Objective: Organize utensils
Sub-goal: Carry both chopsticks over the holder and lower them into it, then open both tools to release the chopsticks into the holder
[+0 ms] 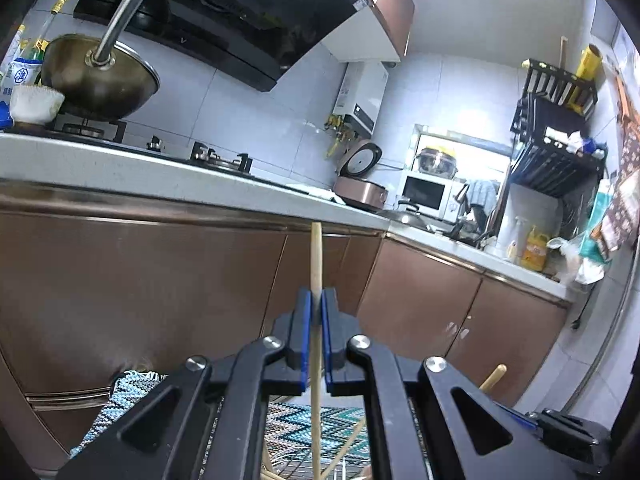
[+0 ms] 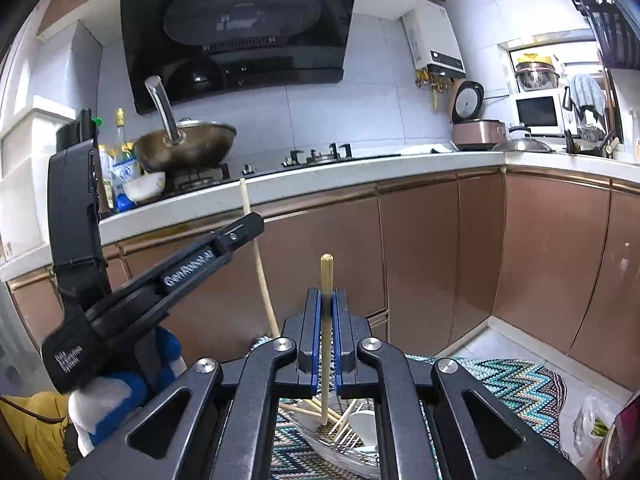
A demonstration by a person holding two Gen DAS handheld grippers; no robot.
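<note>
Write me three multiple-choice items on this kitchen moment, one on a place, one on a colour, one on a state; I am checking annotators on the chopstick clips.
1. Where does the wok sit?
A. on the stove burner
B. on the floor mat
C. inside the microwave

2. What colour are the lower cabinet doors?
A. white
B. copper brown
C. green

3. What is the right gripper doing?
A. hanging open and empty
B. shut on a chopstick
C. shut on a bowl

Answers:
1 A: the wok rests on the burner, atop the counter.
2 B: the cabinet doors show a copper brown sheen.
3 B: the right gripper pinches an upright chopstick; the left gripper likewise clamps a chopstick.
</note>
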